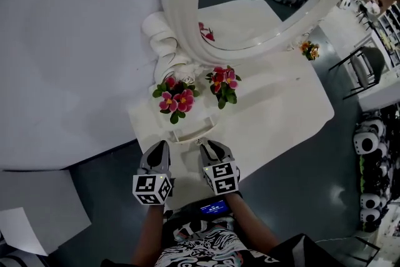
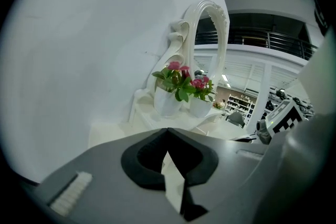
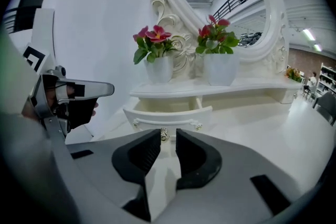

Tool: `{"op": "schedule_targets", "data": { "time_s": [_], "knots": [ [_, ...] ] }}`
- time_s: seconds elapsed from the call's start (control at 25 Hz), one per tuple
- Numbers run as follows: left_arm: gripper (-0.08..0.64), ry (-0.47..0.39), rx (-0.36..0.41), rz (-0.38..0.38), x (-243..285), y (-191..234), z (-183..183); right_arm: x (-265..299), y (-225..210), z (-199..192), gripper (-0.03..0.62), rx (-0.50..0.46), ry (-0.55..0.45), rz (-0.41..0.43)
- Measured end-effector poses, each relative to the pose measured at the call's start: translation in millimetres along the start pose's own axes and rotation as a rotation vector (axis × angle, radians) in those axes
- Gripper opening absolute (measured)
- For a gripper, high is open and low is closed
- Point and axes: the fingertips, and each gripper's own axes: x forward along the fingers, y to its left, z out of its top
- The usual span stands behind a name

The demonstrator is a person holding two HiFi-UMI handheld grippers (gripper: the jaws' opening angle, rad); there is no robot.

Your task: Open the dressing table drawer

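Looking steeply down in the head view, a white dressing table [image 1: 281, 115] stands against a white wall, with a large oval white-framed mirror [image 1: 181, 22] along its back edge. Two white pots of pink flowers [image 1: 175, 99] sit on a raised shelf at the back left. Below that shelf the small white drawer [image 1: 190, 132] already stands pulled out towards the front edge, so the opening looks largely done. The left gripper [image 1: 161, 146] and the right gripper [image 1: 205, 144] hover side by side at the front edge, just short of the drawer front, touching nothing that can be seen.

From the left gripper view, the black pads meet at their tips with nothing between them. This gripper points past the drawer towards the flowers and mirror, probably because it has no part in the pull.

From the right gripper view, the pads stand a narrow gap apart, gripping nothing. They are lined up straight on the drawer's small metal knob [image 3: 164, 134], which shows through the gap just beyond the tips, apparently free of them. That aim suits a pull on the knob.
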Motion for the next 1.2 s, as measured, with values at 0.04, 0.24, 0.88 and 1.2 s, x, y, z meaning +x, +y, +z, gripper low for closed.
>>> {"op": "schedule_targets", "data": {
  "time_s": [0.04,0.24,0.88,1.2],
  "knots": [
    [0.002,-0.006,0.007,-0.003,-1.9,-2.5,3.1,-5.6,-1.7,4.1,0.076,0.003,-0.016,-0.014],
    [0.002,-0.039,0.041,-0.031,-14.2,-17.9,21.9,-31.6,0.3,22.1,0.002,-0.002,-0.081,-0.029],
    [0.002,-0.117,0.076,-0.067,-39.6,-42.0,58.6,-77.5,13.2,52.3,0.000,-0.017,-0.189,-0.036],
    [0.002,-0.107,0.075,-0.065,-37.7,-37.5,53.9,-72.6,12.8,49.2,0.000,-0.032,-0.171,-0.032]
  ]
}}
